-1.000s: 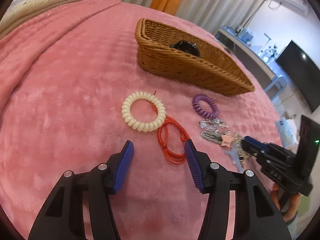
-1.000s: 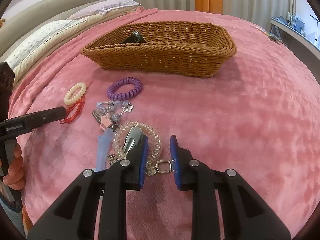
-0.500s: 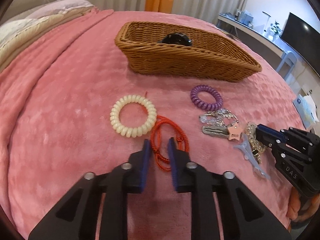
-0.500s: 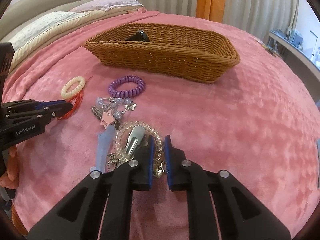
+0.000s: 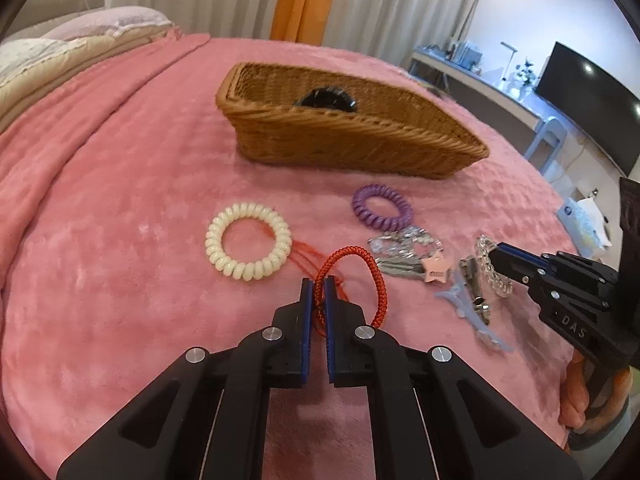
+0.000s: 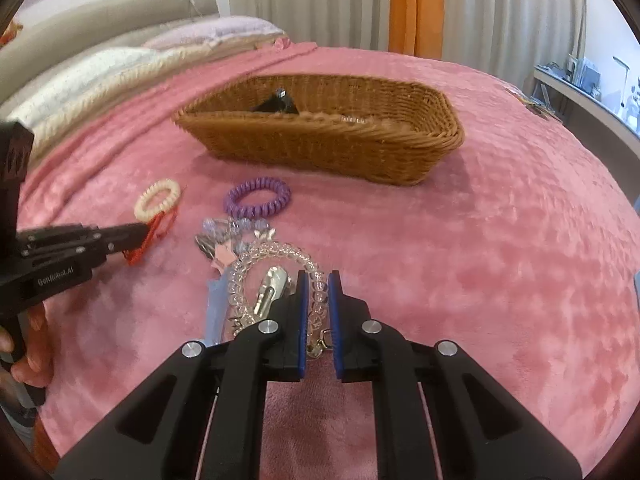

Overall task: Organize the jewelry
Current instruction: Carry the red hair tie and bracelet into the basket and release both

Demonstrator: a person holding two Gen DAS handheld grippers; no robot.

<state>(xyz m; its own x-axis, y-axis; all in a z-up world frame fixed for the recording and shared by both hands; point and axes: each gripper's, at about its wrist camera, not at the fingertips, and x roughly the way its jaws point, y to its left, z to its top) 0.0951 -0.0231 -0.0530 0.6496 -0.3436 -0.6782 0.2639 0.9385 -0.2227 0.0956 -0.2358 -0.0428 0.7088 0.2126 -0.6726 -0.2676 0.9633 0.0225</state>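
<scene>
Sorting is at an early stage, judging by the layout. The long brown wicker basket (image 5: 344, 136) on the pink plush bedspread (image 5: 120, 208) holds a black object (image 5: 326, 98), which I cannot identify, and what looks like a few clear beads near its near rim (image 6: 354, 120); everything else lies outside it.

The left gripper (image 5: 319, 292) has its blue fingers clamped on the red braided cord loop (image 5: 360, 264), part of which arches up off the bed. The right gripper (image 6: 318, 292) has its fingers closed on the clear beaded bracelet (image 6: 276, 260), just in front of the basket but well short of it.

Left to do, by my reading: carry both held pieces to the basket, then collect the cream spiral hair tie (image 5: 248, 246), the purple spiral hair tie (image 5: 382, 206), the silver keyring cluster with a pink star charm (image 5: 416, 258), the silver metal clip (image 6: 270, 292) and the pale blue plastic clip (image 5: 474, 318).
</scene>
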